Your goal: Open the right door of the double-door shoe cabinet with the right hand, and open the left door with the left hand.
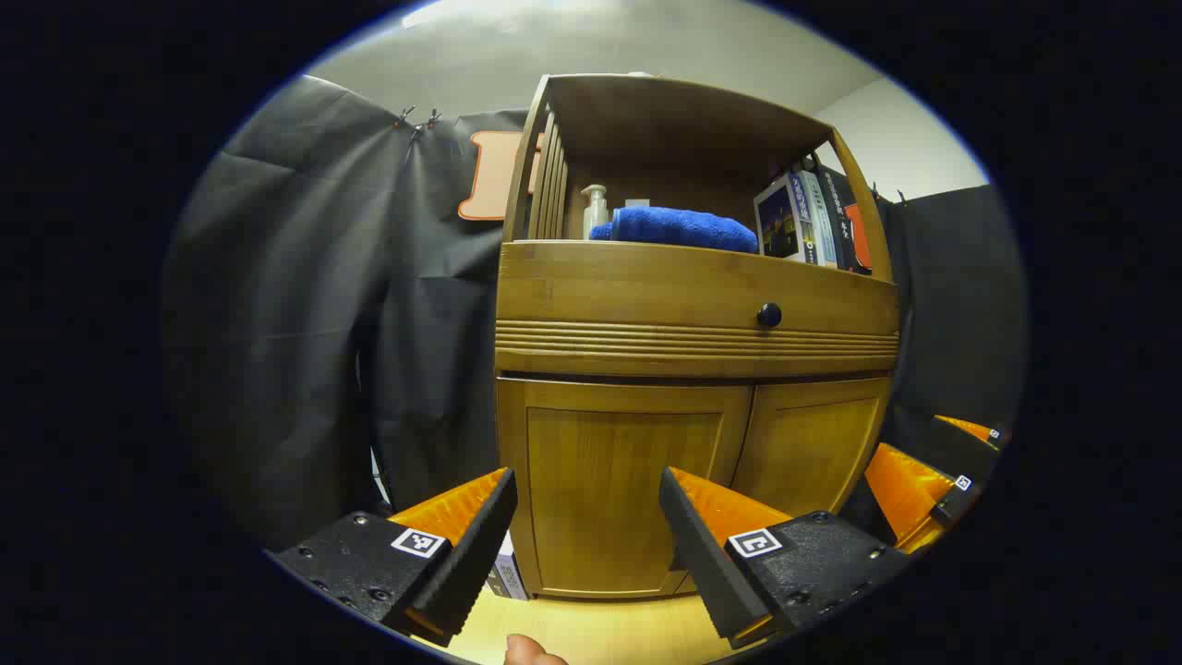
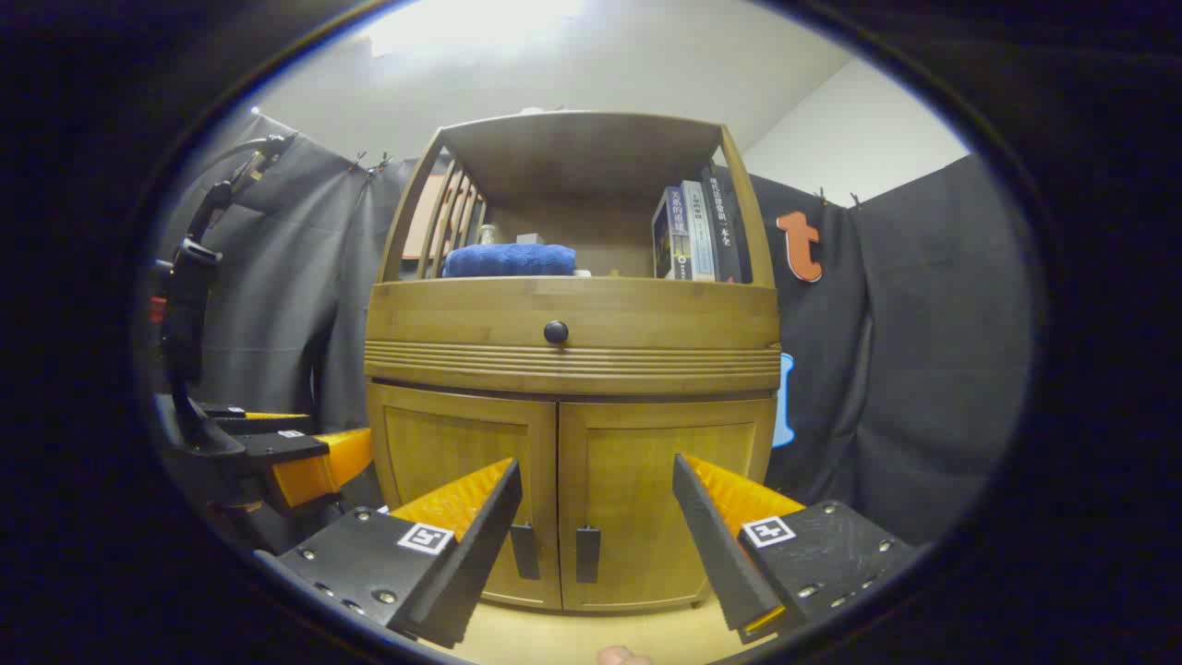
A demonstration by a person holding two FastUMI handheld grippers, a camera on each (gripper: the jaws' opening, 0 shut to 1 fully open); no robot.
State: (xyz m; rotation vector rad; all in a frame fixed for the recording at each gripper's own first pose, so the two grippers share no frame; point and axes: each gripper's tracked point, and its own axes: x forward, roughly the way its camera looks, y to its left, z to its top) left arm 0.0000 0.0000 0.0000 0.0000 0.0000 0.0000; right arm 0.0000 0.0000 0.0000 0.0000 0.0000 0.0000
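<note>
Two fingers of the left gripper rise from the bottom of the left gripper view, spread wide with nothing between them. Beyond them stands the wooden shoe cabinet, seen from its left corner. Its left door fills the gap between the fingers and is closed; the right door beside it is closed too. Farther right, at the edge of that view, the right gripper shows from the side — near the cabinet, not touching it.

From the right gripper view the cabinet faces the camera squarely. That gripper's own fingers are also wide apart and hold nothing. Between them, low where the doors meet, sit two dark handles: the left handle and the right handle, side by side — neither is touched. At the left edge the left gripper appears again, short of the cabinet.

Above the doors runs a drawer front with a round dark knob. On the open shelf over it lie a folded blue towel, a pump bottle behind it, and upright books at the right end. Pale floor shows under the cabinet.
</note>
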